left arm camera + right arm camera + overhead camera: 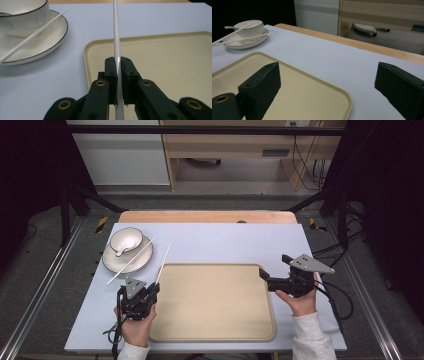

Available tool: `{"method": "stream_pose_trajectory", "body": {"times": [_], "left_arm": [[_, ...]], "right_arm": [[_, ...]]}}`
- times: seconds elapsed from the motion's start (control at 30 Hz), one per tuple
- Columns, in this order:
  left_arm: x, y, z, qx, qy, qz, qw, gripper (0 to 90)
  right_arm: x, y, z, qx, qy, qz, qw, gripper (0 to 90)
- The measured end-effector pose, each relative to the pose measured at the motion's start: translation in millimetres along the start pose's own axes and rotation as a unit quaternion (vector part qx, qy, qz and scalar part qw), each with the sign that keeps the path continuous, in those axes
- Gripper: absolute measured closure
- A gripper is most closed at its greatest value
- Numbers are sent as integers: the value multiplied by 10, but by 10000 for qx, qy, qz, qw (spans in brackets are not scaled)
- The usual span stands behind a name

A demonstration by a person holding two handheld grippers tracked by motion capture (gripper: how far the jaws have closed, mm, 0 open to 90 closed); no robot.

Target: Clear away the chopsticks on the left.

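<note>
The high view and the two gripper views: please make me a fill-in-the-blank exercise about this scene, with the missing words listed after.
1. The left gripper is shut on a white ____.
2. The bowl stands on a ____.
3. The jaws of the right gripper are ____ and hold nothing.
4. The second chopstick lies across the ____ of the saucer.

Missing words: chopstick; saucer; open; rim

Even, soft light from above brightens the table [210,240] while the sides of the high view stay nearly black, a thin glare streak runs down the chopstick [116,50], and the nearest jaws in both gripper views look soft and slightly blurred.
</note>
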State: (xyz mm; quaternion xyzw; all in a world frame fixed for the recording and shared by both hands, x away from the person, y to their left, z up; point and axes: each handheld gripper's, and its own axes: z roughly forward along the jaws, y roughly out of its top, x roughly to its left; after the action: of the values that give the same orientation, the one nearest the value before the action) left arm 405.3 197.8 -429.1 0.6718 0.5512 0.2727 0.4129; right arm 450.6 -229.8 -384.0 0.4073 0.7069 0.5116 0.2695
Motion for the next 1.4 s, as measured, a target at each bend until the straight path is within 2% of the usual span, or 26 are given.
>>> {"method": "stream_pose_trajectory", "body": {"times": [0.13, 0.2, 0.5, 0.8, 1.07, 1.3, 1.4], "left_arm": [[-44, -96, -1, -83, 77, -180, 9998, 842], [-69, -144, 6, -111, 143, -188, 9997, 842], [-105, -379, 106, 108, 167, -314, 9993, 842], [-132, -452, 155, 262, 244, -376, 9987, 843], [-144, -488, 212, 489, 220, -334, 9980, 842], [-173, -504, 249, 649, 290, -262, 9971, 841], [-178, -501, 254, 645, 295, -282, 9971, 840]], "right_arm": [[1, -2, 11, -4, 5, -6, 10000, 69], [4, -2, 14, 10, 2, 4, 10000, 69], [22, -16, 49, 78, 18, -26, 10000, 69], [29, -23, 66, 110, 20, -26, 9999, 69], [33, -31, 83, 158, 34, -53, 9999, 69], [32, -31, 83, 163, 44, -58, 9998, 69], [34, -32, 86, 168, 50, -57, 9998, 69]]}}
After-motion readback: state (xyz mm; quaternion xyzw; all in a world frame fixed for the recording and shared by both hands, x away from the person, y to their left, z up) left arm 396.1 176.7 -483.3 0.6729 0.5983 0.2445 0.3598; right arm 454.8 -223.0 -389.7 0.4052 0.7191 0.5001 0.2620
